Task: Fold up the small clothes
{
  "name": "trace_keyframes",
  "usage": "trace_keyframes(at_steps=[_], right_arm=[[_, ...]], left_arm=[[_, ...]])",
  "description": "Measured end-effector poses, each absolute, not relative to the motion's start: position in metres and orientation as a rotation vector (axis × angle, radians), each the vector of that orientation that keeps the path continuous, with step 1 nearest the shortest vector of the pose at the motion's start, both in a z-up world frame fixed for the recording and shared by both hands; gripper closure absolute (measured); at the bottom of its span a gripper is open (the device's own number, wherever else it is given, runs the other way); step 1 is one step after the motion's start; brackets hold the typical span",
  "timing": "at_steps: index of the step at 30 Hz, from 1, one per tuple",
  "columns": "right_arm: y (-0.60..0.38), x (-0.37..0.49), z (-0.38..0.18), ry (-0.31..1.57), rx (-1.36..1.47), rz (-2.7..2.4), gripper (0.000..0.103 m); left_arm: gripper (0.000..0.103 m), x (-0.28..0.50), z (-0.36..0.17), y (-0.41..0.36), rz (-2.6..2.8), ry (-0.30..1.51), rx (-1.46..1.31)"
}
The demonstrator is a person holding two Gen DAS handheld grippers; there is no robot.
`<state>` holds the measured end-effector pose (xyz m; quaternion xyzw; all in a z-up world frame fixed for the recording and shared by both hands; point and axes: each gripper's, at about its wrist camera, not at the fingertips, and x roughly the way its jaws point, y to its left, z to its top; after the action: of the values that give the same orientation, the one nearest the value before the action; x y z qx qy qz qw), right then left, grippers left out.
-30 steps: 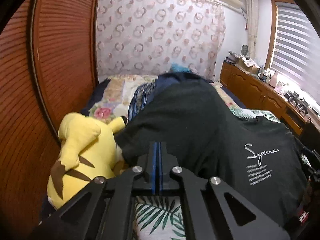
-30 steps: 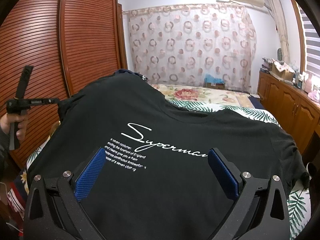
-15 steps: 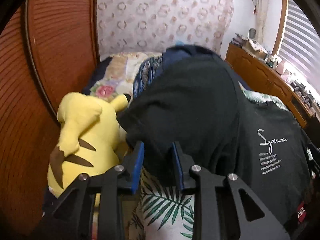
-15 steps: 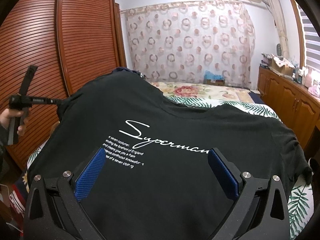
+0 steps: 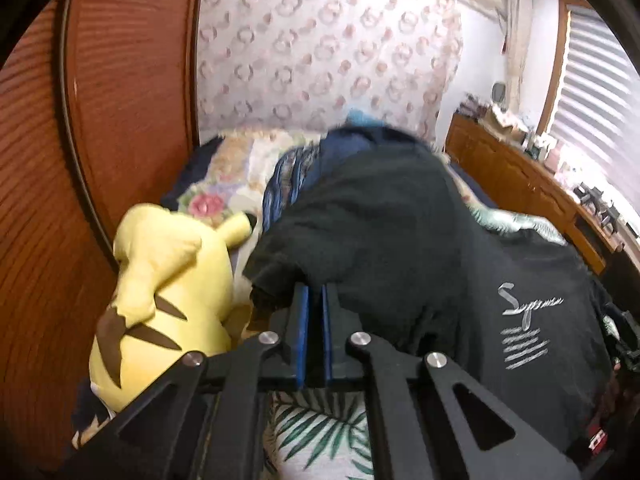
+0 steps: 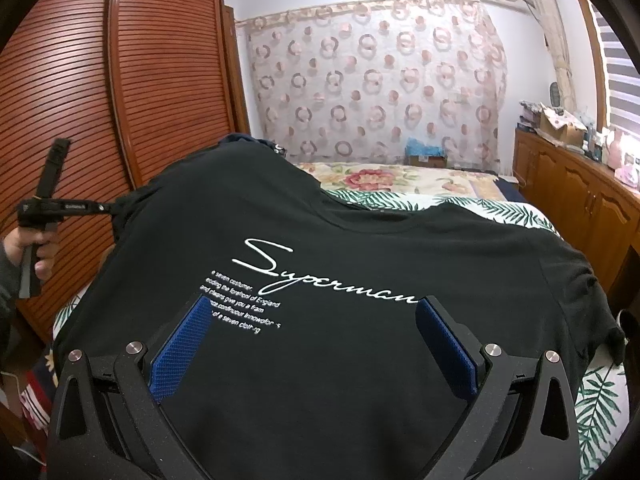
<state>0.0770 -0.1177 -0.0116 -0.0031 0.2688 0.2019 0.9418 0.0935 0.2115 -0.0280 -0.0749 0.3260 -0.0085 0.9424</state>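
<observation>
My left gripper (image 5: pixel 315 292) clenched on the sleeve of the black tee (image 6: pixel 360 248), tee spread over the bed (image 6: pixel 500 208), my right gripper (image 6: pixel 316 312) released above its print, plush (image 5: pixel 160 280) beside the sleeve.

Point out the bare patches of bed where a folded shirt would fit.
Free: the floral quilt between the black T-shirt and the curtain, and the palm-leaf sheet beside the wooden cabinets. A narrow leaf-print strip shows at the near edge. Crowded: the wardrobe side, where the yellow plush toy meets the shirt's sleeve and striped clothes.
</observation>
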Motion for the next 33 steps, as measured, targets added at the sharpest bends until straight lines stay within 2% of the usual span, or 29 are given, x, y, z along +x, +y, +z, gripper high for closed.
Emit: trace_keyframes(at_steps=[6, 11, 19, 27, 29, 31, 33], right_arm=[[-0.119, 0.078, -0.011, 0.55, -0.004, 0.404, 0.0], [-0.126, 0.081, -0.008, 0.548, 0.01, 0.391, 0.0], [-0.132, 0.081, -0.006, 0.549, 0.023, 0.38, 0.0], [-0.128, 0.083, -0.008, 0.559, 0.016, 0.382, 0.0], [-0.128, 0.083, -0.006, 0.559, 0.019, 0.394, 0.0], [-0.125, 0.086, -0.002, 0.557, 0.014, 0.412, 0.0], [-0.117, 0.091, 0.005, 0.553, -0.012, 0.438, 0.0]], left_arm=[[0.101, 0.085, 0.018, 0.177, -0.05, 0.576, -0.05], [0.101, 0.091, 0.039, 0.164, -0.026, 0.586, -0.006], [0.1, 0.079, 0.0, 0.178, -0.028, 0.711, -0.043], [0.1, 0.068, -0.024, 0.173, -0.043, 0.71, -0.068], [0.097, 0.065, -0.023, 0.176, -0.041, 0.697, -0.083], [0.084, 0.058, -0.02, 0.178, -0.065, 0.665, -0.094], [0.08, 0.052, -0.017, 0.18, -0.063, 0.653, -0.096]])
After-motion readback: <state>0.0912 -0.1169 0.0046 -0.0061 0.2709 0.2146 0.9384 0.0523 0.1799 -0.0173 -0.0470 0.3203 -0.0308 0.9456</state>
